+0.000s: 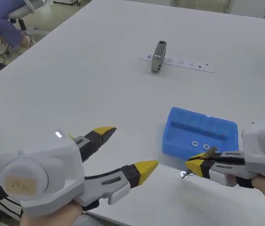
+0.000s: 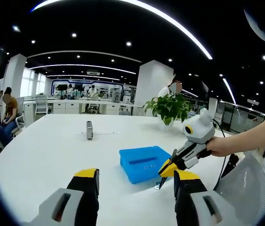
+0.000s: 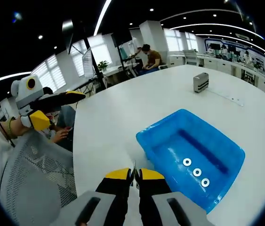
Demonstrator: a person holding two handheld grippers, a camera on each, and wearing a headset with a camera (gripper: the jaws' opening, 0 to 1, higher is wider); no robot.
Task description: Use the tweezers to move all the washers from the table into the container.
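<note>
A blue container (image 1: 217, 126) stands on the white table (image 1: 99, 70) with washers (image 1: 195, 143) lying in it; three washers (image 3: 196, 172) show in the right gripper view. My right gripper (image 1: 196, 165) is shut on thin metal tweezers (image 1: 185, 174), whose tips point down at the table just in front of the container's near edge. Something small and metallic sits at the tips; I cannot tell whether it is a washer. My left gripper (image 1: 125, 148) hovers open and holds nothing, left of the container (image 2: 144, 162). In the left gripper view the right gripper (image 2: 172, 167) and tweezers (image 2: 159, 184) show.
A small grey device (image 1: 158, 56) rests on a white strip (image 1: 188, 63) at the far middle of the table. A seated person (image 1: 0, 21) is beyond the table's far left corner. The table's near edge runs just under my hands.
</note>
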